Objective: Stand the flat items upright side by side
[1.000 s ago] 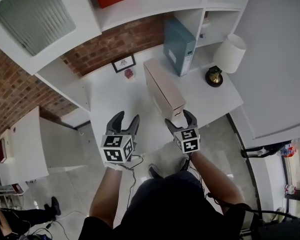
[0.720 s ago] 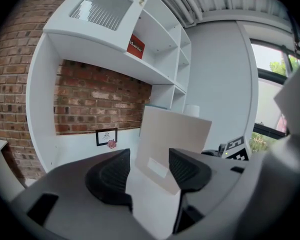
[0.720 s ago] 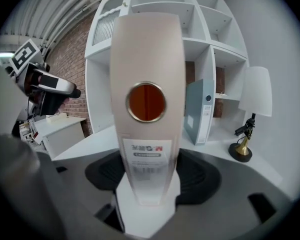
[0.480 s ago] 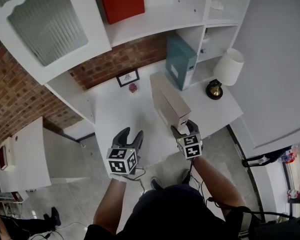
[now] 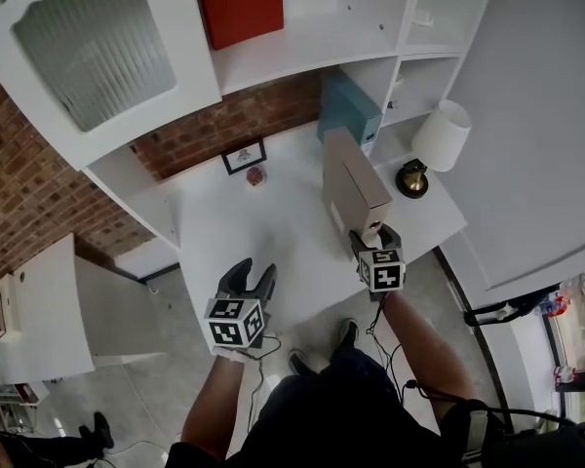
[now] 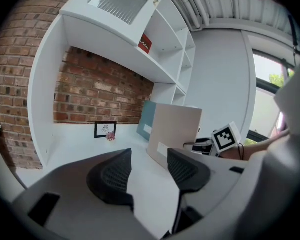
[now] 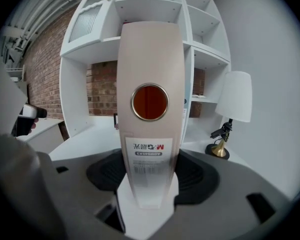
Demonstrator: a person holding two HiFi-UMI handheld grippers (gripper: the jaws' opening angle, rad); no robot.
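A beige binder stands upright on the white desk, its labelled spine facing me. My right gripper is shut on the lower end of that spine, one pad on each side. Just behind the beige binder, a teal binder stands upright against the shelf unit. My left gripper hangs over the desk's front edge, left of the binders. Its jaws are closing with nothing between them. In the left gripper view the beige binder and the teal binder stand ahead to the right.
A table lamp with a white shade stands at the desk's right end, close to the binders. A small picture frame and a pink flower sit by the brick wall. A red box is on the upper shelf.
My right gripper has closed on the beige binder's spine and the binder now stands farther back and right, nearer the teal one. The left gripper has narrowed and drawn back a little.
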